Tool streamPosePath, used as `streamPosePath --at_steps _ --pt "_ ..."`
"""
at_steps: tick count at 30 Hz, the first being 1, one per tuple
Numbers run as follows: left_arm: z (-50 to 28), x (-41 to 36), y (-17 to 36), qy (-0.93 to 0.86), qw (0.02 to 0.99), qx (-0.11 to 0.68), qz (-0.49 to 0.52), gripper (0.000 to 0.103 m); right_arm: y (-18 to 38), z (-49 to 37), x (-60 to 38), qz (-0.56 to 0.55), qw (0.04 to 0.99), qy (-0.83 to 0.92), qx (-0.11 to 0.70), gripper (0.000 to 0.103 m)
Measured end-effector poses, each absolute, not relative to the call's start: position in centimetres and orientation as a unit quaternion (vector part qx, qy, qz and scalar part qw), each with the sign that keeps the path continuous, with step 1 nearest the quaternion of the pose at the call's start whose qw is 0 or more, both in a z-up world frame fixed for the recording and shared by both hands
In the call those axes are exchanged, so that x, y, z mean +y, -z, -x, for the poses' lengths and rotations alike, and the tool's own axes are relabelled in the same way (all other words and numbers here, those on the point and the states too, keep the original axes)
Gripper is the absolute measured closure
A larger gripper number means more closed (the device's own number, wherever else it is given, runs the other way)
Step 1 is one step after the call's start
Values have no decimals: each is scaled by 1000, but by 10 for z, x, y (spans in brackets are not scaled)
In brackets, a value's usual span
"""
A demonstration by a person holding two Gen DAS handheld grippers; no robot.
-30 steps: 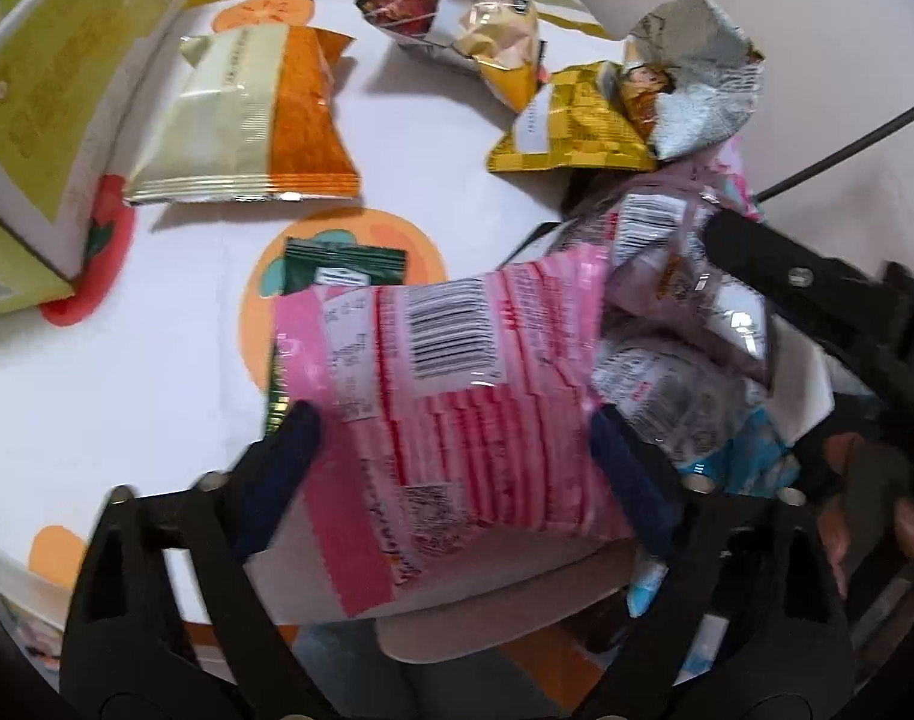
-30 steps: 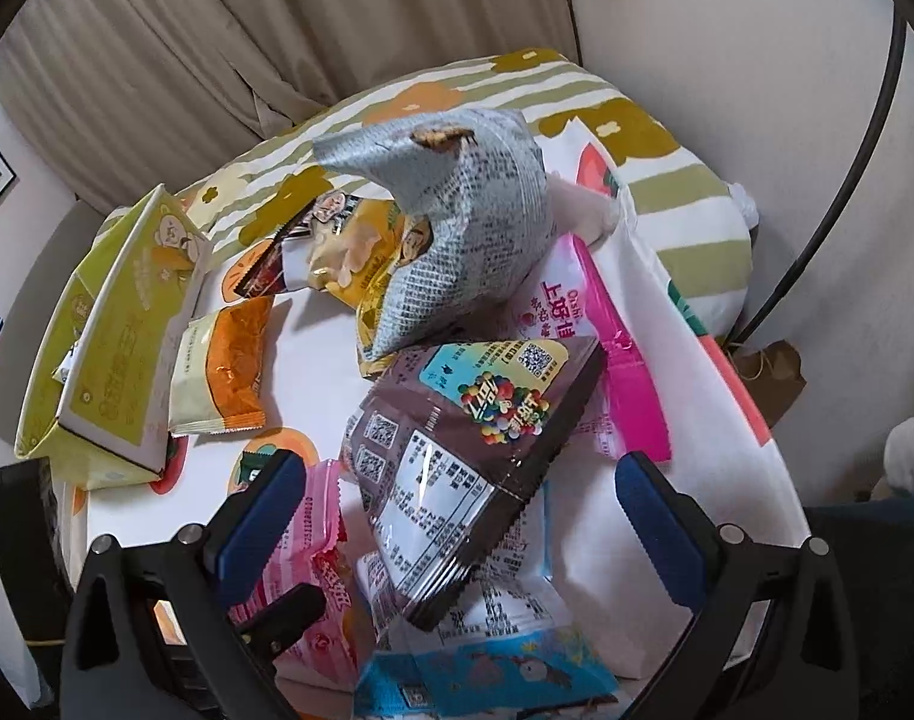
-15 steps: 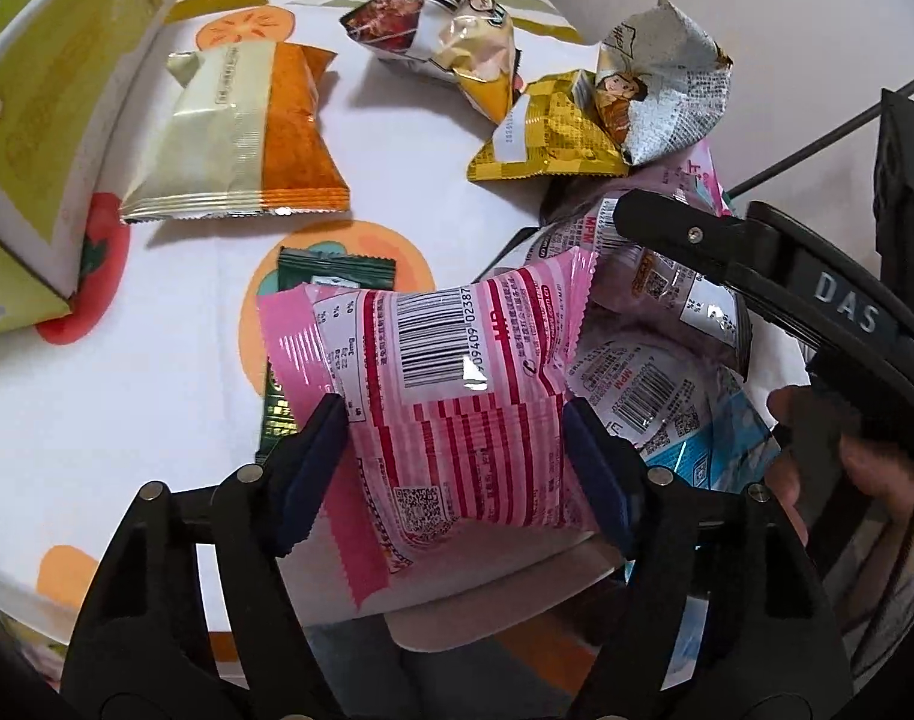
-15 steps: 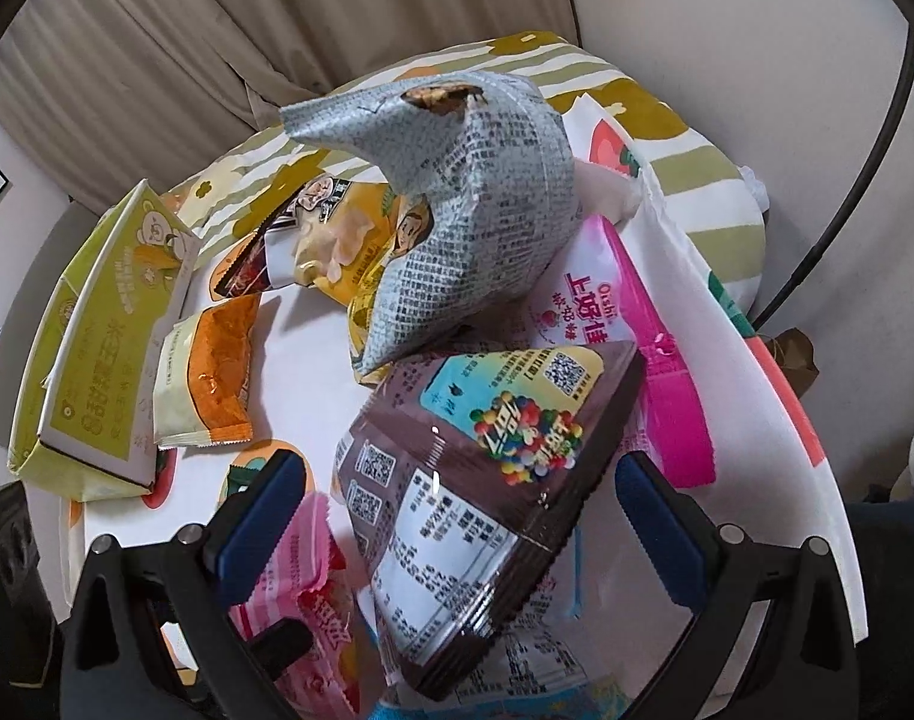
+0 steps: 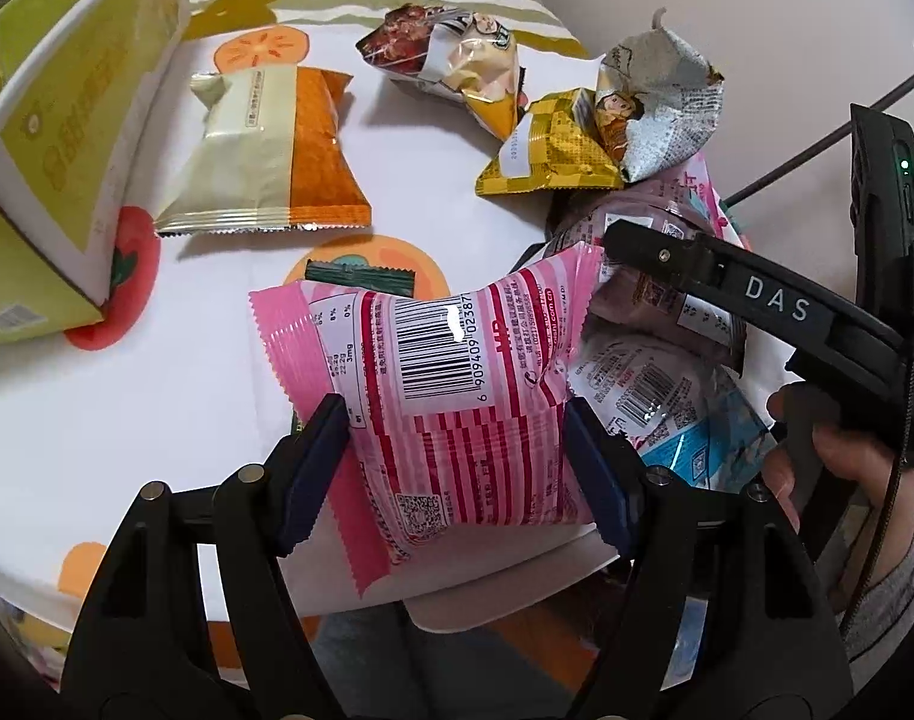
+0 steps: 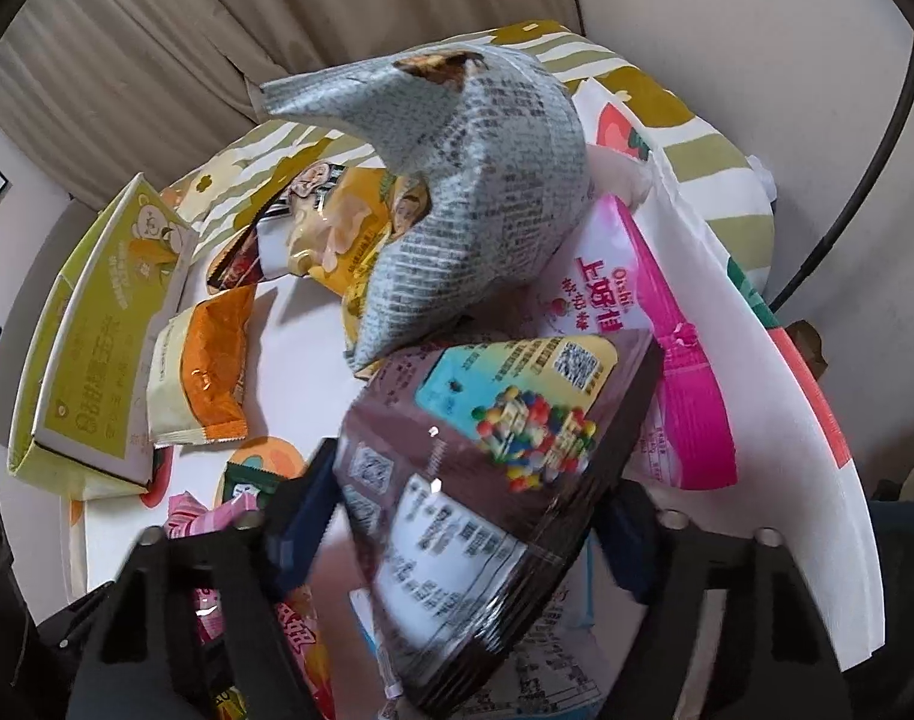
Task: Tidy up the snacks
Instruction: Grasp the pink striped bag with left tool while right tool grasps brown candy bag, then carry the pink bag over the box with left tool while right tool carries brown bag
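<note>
At the far left of the left wrist view, a tall yellow-green cardboard box [image 5: 66, 138] stood on the white fruit-printed tablecloth [image 5: 126, 408], apparently parked at the edge so the middle stayed free for sorting. Just right of it lay a cream-and-orange foil pillow packet [image 5: 264, 156], flat and alone, likely already set apart from the heap. A small dark green sachet [image 5: 360, 276] peeked out from behind the pink striped plastic snack packet [image 5: 450, 396], which the left gripper [image 5: 457, 468] held by its two sides. Its jaws had just been closing and the dark blue pads now pressed the wrapper in; the bag's near end hung past the table edge, so it seemed to be carried by the clamp rather than by the cloth.

Further right, a brown-and-yellow crisp bag [image 5: 450, 66], a yellow checked foil packet [image 5: 553, 150] and a puffed grey printed bag [image 5: 661, 114] crowded together, still unsorted.

In the right wrist view, the right gripper [image 6: 469, 534] had just been closing too, and its pads squeezed the dark brown glossy candy bag [image 6: 487, 480] from both sides, lifting it off the pile near the table's right edge, above a bright pink-edged white packet [image 6: 637, 348]. Each hand gripping one packet suggested both were being pulled from the heap together.
</note>
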State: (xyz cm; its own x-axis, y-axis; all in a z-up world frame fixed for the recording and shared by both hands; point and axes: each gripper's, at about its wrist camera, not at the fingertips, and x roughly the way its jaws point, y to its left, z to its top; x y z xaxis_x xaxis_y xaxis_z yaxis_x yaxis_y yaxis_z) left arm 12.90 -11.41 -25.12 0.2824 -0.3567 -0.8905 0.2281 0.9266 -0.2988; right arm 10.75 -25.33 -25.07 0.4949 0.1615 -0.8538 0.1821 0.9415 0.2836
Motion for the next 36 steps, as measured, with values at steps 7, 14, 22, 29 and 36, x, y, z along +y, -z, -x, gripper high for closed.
streamPosePath --at_steps 7,14,22,29,36 --pt "-124 -111 232 176 813 553 59 34 237 -96 -257 -185 852 -1 489 40" --pt "-115 -103 197 164 832 526 68 34 212 -80 -251 -183 857 -18 481 40" --pt "-105 -79 138 137 867 471 87 34 160 -65 -243 -159 879 -56 445 42" --pt "-111 -34 93 92 893 428 105 33 115 -75 -218 -124 899 -110 405 42" --pt "-154 34 71 51 903 406 128 33 84 -116 -171 -99 909 -159 372 42"
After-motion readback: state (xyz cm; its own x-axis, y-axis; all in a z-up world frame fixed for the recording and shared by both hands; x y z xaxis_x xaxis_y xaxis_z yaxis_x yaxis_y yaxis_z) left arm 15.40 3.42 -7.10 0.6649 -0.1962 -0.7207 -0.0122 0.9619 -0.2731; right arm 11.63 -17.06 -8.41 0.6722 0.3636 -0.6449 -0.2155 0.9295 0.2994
